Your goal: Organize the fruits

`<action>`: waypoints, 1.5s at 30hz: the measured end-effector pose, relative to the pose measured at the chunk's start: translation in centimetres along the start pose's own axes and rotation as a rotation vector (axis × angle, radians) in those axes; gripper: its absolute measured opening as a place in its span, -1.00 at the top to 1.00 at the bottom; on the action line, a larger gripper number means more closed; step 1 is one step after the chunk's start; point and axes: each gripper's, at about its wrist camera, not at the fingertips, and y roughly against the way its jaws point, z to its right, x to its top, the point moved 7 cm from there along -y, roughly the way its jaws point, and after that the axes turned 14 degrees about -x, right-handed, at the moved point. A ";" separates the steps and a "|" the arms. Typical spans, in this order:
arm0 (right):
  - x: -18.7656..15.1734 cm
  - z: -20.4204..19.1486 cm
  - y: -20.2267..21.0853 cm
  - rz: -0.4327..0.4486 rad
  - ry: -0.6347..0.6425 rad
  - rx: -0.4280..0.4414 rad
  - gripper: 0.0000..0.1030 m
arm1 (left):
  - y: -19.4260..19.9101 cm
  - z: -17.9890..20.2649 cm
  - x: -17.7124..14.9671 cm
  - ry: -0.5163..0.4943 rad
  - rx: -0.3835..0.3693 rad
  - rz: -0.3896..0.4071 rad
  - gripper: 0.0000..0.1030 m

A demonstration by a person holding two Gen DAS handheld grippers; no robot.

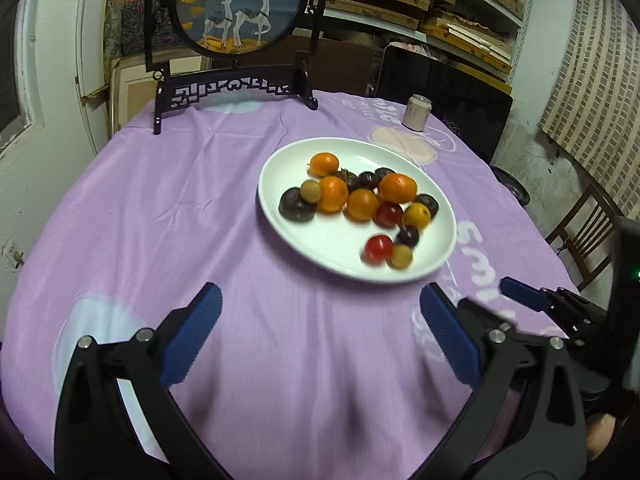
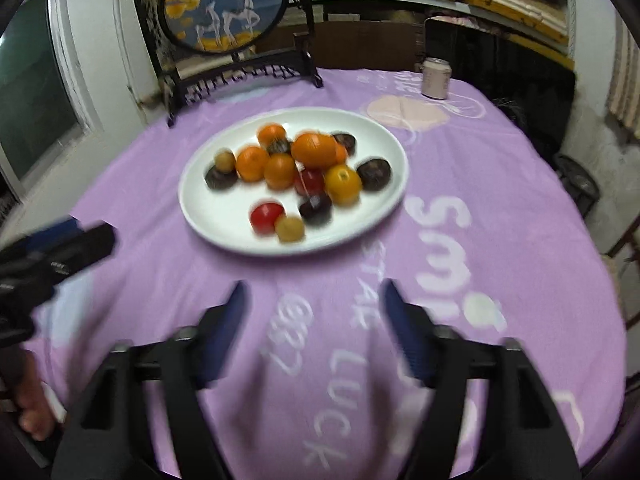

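Note:
A white oval plate (image 1: 320,248) (image 2: 224,224) sits on the purple tablecloth and carries several small fruits: oranges (image 1: 397,188) (image 2: 314,149), red ones (image 1: 377,249) (image 2: 267,216), dark purple ones (image 1: 296,205) (image 2: 373,174) and small tan ones (image 1: 401,256) (image 2: 289,228). My left gripper (image 1: 320,304) hovers over the cloth just short of the plate, its blue-padded jaws wide apart and empty. My right gripper (image 2: 313,292) is likewise open and empty in front of the plate. Each gripper shows at the edge of the other's view.
A dark carved stand with a round deer painting (image 1: 236,4) (image 2: 224,4) stands at the table's far edge. A pale drink can (image 1: 417,113) (image 2: 436,78) sits at the back right. Shelves of flat boxes line the wall; a wooden chair (image 1: 580,240) stands right of the table.

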 end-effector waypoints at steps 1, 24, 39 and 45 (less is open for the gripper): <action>-0.5 0.0 0.3 0.014 0.001 -0.024 -0.89 | 0.4 0.2 -0.3 -0.009 0.004 0.007 -0.96; -1.6 0.4 1.3 0.010 -0.021 -0.021 -0.90 | 0.7 1.1 -1.8 -0.070 0.039 -0.019 -0.96; -1.5 0.2 1.7 0.013 -0.027 -0.009 -0.90 | 0.7 1.1 -1.8 -0.066 0.036 -0.021 -0.96; -1.6 0.3 1.7 0.014 -0.028 -0.009 -0.90 | 0.7 1.2 -1.8 -0.077 0.039 -0.017 -0.96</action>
